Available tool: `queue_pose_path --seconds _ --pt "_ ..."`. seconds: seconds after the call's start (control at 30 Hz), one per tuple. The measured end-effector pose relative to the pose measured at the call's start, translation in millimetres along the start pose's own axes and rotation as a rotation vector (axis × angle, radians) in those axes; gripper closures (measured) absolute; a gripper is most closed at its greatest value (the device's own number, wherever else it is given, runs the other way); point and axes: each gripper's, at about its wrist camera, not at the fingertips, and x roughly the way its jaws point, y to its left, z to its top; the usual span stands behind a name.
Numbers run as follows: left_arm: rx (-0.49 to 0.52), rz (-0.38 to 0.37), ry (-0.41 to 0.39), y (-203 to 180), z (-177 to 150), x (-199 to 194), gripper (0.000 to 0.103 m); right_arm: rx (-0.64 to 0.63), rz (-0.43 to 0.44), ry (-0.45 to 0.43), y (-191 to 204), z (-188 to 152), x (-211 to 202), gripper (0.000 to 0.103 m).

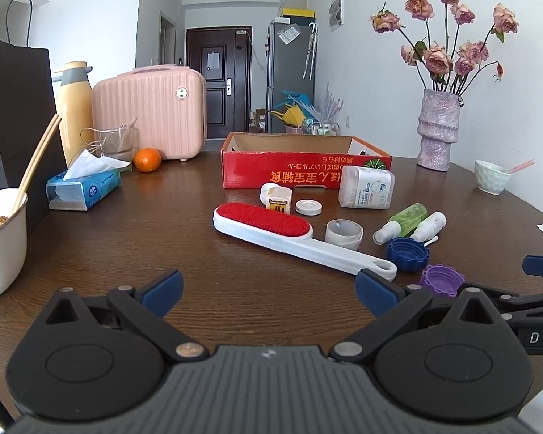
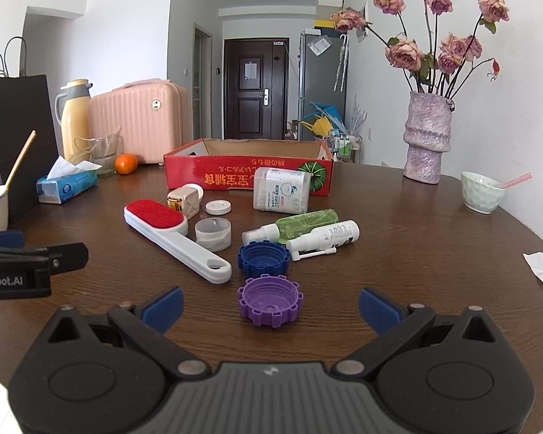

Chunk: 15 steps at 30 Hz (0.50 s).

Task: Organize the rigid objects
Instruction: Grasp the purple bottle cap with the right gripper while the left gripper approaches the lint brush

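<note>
Left wrist view: my left gripper point(image 1: 268, 291) sits low over the dark brown wooden table point(image 1: 134, 238), jaws spread wide, nothing between them. Ahead and to the right lies the white plastic lint brush with the red velvet pad point(image 1: 293, 238). Its long axis runs diagonally, pad end far-left, handle loop near-right, almost at my right-hand blue fingertip point(image 1: 374, 287). Behind it is the open red cardboard box point(image 1: 300, 173), which I take to be the drop spot (a guess, from the task only). The right gripper pokes in at the frame's right edge.

Right wrist view: my right gripper point(image 2: 271, 307) is also spread and empty. The purple ridged plastic cap point(image 2: 270, 300) lies open side up, dead ahead between the two fingers and just beyond the tips. The blue ridged plastic cap point(image 2: 264, 258) is just behind it, apart or touching I can't tell. Further back lie a green spray bottle point(image 2: 300, 226) and a white spray bottle point(image 2: 325, 237), side by side, nozzles pointing left.

Judgement: the right arm is nearer the purple cap and already lined up w/ it, so a short fwd push then close should do. The brush suits the left arm, but approx crosswise to its handle.
</note>
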Motion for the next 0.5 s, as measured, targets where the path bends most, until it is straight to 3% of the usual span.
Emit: queue_pose_path --seconds 0.5 --pt "0.002 0.009 0.068 1.4 8.9 48.9 0.0 -0.031 0.021 0.089 -9.1 11.2 59.9 0.006"
